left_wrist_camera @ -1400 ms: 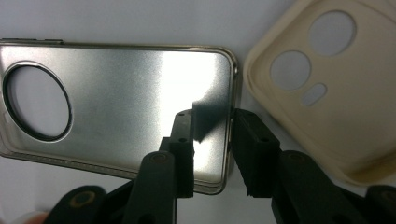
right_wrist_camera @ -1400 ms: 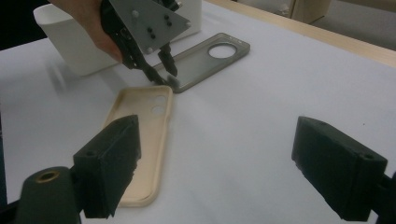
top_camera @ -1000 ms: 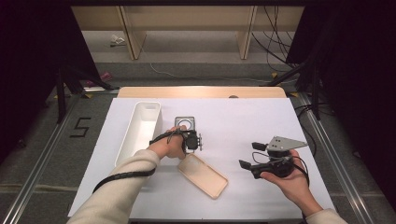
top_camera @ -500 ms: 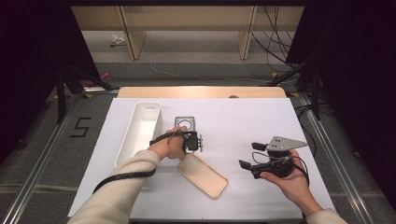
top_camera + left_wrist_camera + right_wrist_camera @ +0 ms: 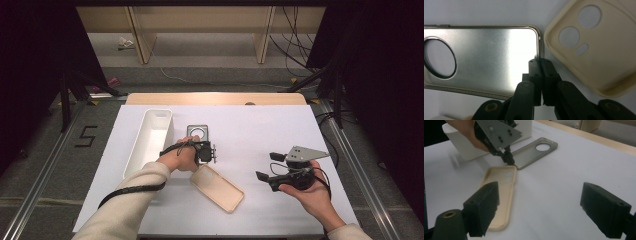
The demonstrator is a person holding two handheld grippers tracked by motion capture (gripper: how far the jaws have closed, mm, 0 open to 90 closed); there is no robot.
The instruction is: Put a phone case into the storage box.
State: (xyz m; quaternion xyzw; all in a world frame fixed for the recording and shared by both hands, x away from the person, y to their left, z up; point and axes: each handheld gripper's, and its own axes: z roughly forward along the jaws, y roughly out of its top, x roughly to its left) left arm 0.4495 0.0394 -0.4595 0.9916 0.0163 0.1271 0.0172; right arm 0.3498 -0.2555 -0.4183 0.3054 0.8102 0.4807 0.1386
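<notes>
Metal phone case (image 5: 486, 57), silver with a round camera hole, lies flat on the white table (image 5: 260, 130) between the white bin (image 5: 150, 140) and the beige silicone phone case (image 5: 218, 187). Left gripper (image 5: 540, 62): fingers have just been closing and now pinch the case's thin rim at a corner. Judged light, stiff, slippery; the raised rim is the only purchase, so it may slip. Right gripper (image 5: 541, 205): fingers spread wide, holding nothing, well apart.
</notes>
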